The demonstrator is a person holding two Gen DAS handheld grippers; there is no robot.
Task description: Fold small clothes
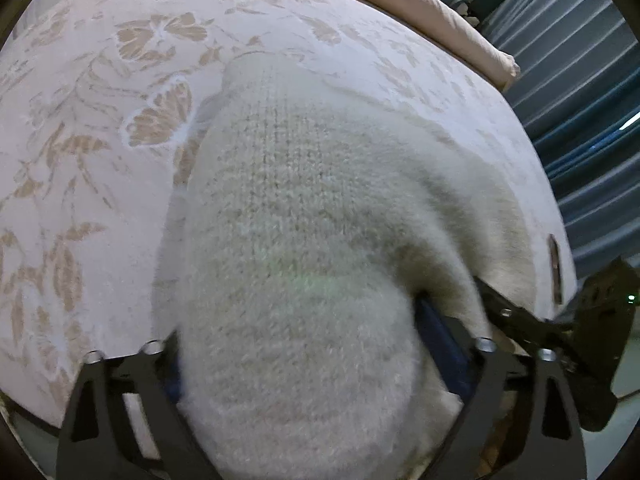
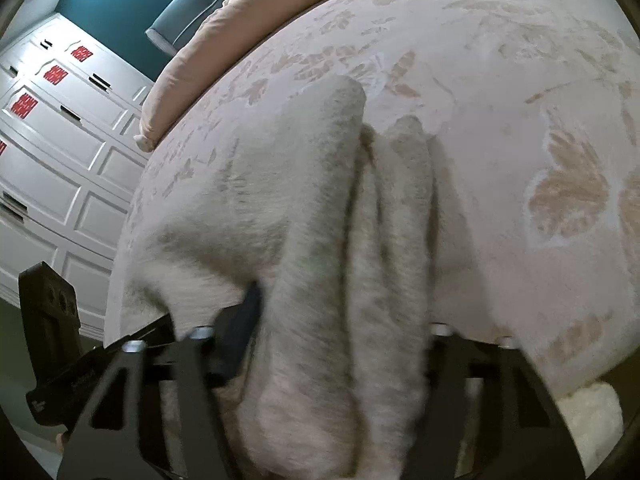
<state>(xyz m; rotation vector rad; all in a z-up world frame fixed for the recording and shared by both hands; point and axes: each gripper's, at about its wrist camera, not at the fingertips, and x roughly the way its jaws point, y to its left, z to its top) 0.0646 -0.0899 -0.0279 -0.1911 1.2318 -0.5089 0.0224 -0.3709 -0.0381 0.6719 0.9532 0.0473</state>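
Observation:
A fuzzy cream knit garment [image 1: 304,208] lies on a bed with a pale floral cover [image 1: 100,120]. My left gripper [image 1: 304,368] is shut on a thick bunch of the garment at its near edge; the knit hides the fingertips. In the right wrist view the same garment [image 2: 288,208] hangs in long folds between the jaws of my right gripper [image 2: 332,360], which is shut on it. The other gripper [image 1: 592,320] shows at the right of the left wrist view, and at the left of the right wrist view [image 2: 52,344].
A beige pillow or duvet [image 1: 440,8] lies along the far side of the bed. Blue curtains [image 1: 580,100] hang to the right. White panelled wardrobe doors [image 2: 60,140] with red stickers stand beyond the bed's edge. A fluffy white rug [image 2: 592,420] lies below.

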